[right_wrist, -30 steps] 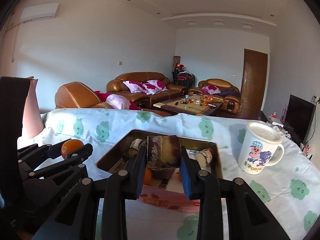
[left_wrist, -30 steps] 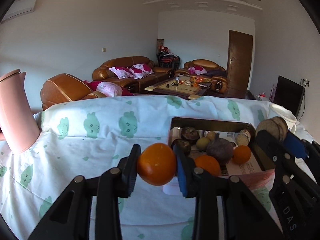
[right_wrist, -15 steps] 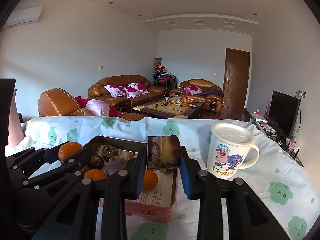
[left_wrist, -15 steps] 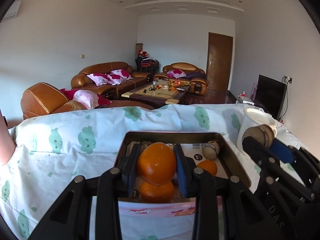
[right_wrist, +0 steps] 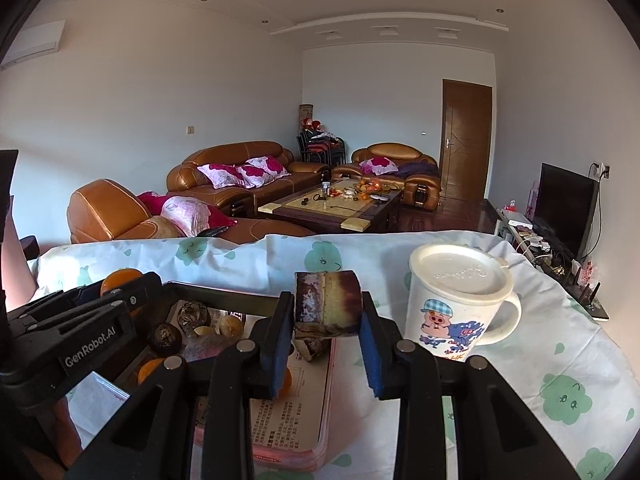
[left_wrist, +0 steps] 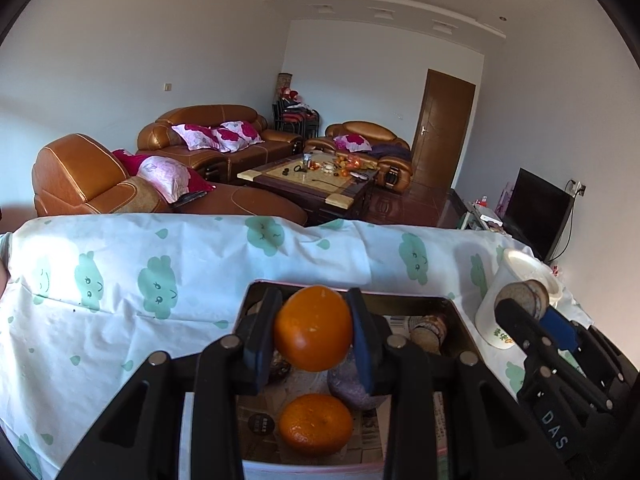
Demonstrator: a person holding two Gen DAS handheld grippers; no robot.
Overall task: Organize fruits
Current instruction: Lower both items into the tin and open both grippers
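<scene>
Both claws loaded above the fruit tin

The left gripper (left_wrist: 313, 330) is clamped on a round orange tangerine (left_wrist: 313, 327) over the dark rectangular metal tin (left_wrist: 460, 316); just right, the right gripper (right_wrist: 326, 314) pinches a brown cylindrical sugarcane chunk (right_wrist: 326, 307) near the white lidded cartoon mug (right_wrist: 456, 304) on the cloud-print tablecloth (left_wrist: 180, 256).

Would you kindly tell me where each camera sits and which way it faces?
Left wrist: behind the left tool, which grips an orange over the tin; right tool at its right edge.
Right wrist: behind the right tool, which grips a brown chunk beside the mug; left tool at left.
Both share tin, mug and sofas.
</scene>
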